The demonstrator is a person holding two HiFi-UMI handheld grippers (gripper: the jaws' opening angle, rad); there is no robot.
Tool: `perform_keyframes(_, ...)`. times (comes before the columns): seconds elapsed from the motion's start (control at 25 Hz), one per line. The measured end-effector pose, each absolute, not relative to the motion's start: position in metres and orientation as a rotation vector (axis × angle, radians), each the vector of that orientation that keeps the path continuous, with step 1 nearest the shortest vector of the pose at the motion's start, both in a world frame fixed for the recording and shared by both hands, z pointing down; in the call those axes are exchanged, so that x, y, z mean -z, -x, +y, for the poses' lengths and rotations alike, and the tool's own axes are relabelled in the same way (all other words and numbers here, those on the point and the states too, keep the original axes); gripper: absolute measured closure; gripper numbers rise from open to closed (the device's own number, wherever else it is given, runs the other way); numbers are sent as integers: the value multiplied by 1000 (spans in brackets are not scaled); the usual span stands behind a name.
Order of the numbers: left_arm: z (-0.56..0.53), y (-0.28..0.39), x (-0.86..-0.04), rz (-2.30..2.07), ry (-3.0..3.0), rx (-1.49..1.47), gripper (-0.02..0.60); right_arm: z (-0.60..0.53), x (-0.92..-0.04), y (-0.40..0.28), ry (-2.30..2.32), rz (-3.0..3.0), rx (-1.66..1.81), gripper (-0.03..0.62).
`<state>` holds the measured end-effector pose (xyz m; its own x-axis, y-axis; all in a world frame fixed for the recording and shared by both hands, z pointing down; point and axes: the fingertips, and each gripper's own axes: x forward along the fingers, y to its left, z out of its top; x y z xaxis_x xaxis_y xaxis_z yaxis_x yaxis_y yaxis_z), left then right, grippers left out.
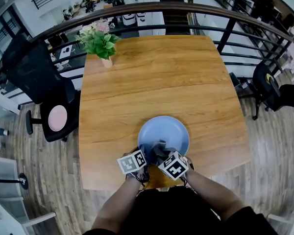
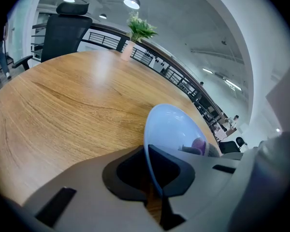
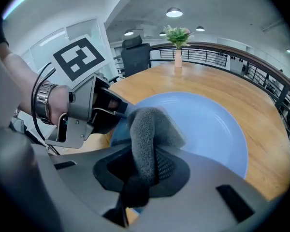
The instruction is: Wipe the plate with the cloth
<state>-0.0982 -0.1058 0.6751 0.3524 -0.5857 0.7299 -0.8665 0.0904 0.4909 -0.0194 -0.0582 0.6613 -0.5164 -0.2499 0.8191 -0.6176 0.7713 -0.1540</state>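
A pale blue plate (image 1: 166, 131) lies near the front edge of the wooden table (image 1: 157, 77). My left gripper (image 1: 141, 156) is shut on the plate's near left rim (image 2: 148, 151), which runs edge-on between its jaws. My right gripper (image 1: 159, 153) is shut on a grey cloth (image 3: 147, 139), and the cloth (image 1: 160, 148) rests on the near part of the plate (image 3: 208, 129). The left gripper (image 3: 106, 112) shows beside the cloth in the right gripper view.
A vase of flowers (image 1: 100, 40) stands at the table's far left corner. A black office chair (image 1: 44, 92) is left of the table. A dark railing (image 1: 196, 13) curves behind it. Another chair (image 1: 267, 87) sits to the right.
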Motion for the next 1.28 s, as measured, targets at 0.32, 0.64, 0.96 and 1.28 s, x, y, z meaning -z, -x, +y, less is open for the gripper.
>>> perform_keyframes(0.32, -106, 98, -678, -1301, -1621, -357, 540, -91, -655, 28, -825, -2134, -505, 522)
perform_keyframes(0.64, -108, 99, -677, -1277, -1634, -365, 540, -128, -642, 48, -840, -2196, -482, 522)
perform_keyframes(0.96, -108, 97, -679, -1279, -1651, -392, 538, -143, -662, 44, -805, -2106, -404, 522)
perform_keyframes(1.28, -110, 97, -679, -1290, -1654, -401, 539, -163, -673, 8, -883, -1969, -366, 522)
